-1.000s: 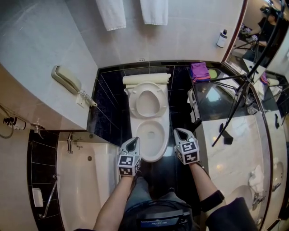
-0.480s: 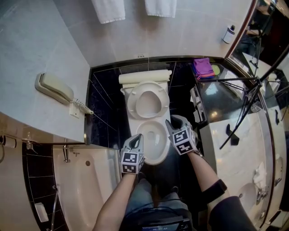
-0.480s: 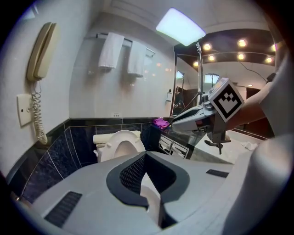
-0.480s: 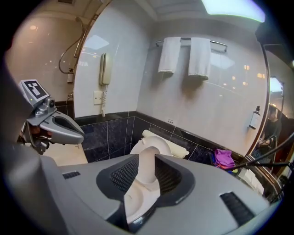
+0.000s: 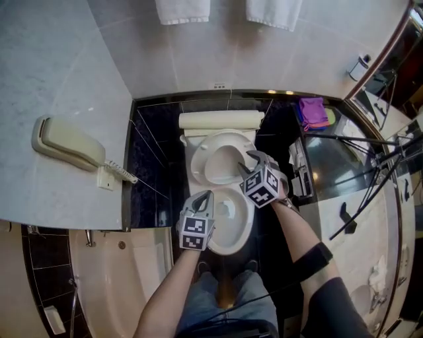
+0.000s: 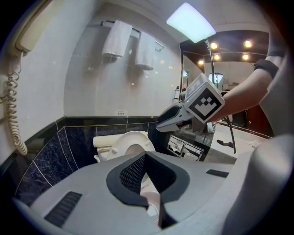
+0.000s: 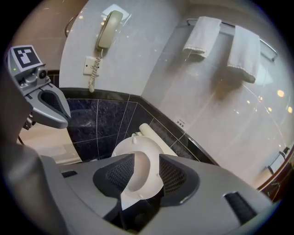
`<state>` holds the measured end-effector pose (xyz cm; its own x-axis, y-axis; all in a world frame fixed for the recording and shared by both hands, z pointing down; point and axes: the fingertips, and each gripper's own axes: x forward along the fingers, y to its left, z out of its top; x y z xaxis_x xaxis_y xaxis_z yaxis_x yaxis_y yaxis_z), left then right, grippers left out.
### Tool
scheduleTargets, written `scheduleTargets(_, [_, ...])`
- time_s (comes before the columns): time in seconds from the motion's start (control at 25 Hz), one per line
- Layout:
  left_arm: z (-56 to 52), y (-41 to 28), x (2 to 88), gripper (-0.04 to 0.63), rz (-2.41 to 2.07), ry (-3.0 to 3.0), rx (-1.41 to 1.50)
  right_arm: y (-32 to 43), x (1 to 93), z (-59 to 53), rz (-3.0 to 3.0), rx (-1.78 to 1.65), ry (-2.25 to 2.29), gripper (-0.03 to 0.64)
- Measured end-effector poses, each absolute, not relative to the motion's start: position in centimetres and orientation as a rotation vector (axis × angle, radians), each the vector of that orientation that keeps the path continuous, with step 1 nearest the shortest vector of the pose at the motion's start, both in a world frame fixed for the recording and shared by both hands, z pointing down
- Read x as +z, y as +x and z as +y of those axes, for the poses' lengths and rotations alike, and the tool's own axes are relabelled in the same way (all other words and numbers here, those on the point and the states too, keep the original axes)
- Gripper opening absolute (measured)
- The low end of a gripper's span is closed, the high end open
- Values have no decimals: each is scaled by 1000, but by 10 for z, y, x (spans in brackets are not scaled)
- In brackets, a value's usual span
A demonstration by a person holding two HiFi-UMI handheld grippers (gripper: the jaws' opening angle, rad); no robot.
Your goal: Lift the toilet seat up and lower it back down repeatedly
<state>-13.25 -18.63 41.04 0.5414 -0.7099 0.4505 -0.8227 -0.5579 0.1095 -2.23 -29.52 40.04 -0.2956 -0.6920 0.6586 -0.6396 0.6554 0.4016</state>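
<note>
Right gripper view: toilet seat (image 7: 142, 148) between just-opened jaws | head view: gap hidden

White wall (image 5: 79, 79) w/ phone (image 5: 63, 146), two towels (image 5: 183, 10) — black tile (image 5: 155, 165), tub (image 5: 112, 284).

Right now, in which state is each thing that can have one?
toilet seat, raised
right gripper, open; its fingers have just been opening, with the seat rim between them
left gripper, shut, empty
telephone handset, on its cradle
towels, hanging
</note>
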Motion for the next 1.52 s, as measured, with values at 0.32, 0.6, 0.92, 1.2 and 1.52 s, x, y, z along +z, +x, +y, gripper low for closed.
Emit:
scheduleTargets(0.32, [-233,-115,438,-12,-1357,2383,569,-30,446,-382,-2013,-236,860,173])
scheduleTargets(0.6, [-272,-94,481,-12,-1437,2261,546,-44,483,-431,-2029,-378,683,150])
scheduleTargets(0.92, [-289,-81,509,-12,-1447,2214,559,-47,506,-444,-2005,-461,578,97])
scheduleTargets(1.2, [-287,-74,527,-12,-1418,2191,574,-49,504,-440,-2001,-490,576,97])
scheduleTargets(1.52, [-275,-74,535,-12,-1391,2187,588,-49,494,-410,-2009,-518,587,97])
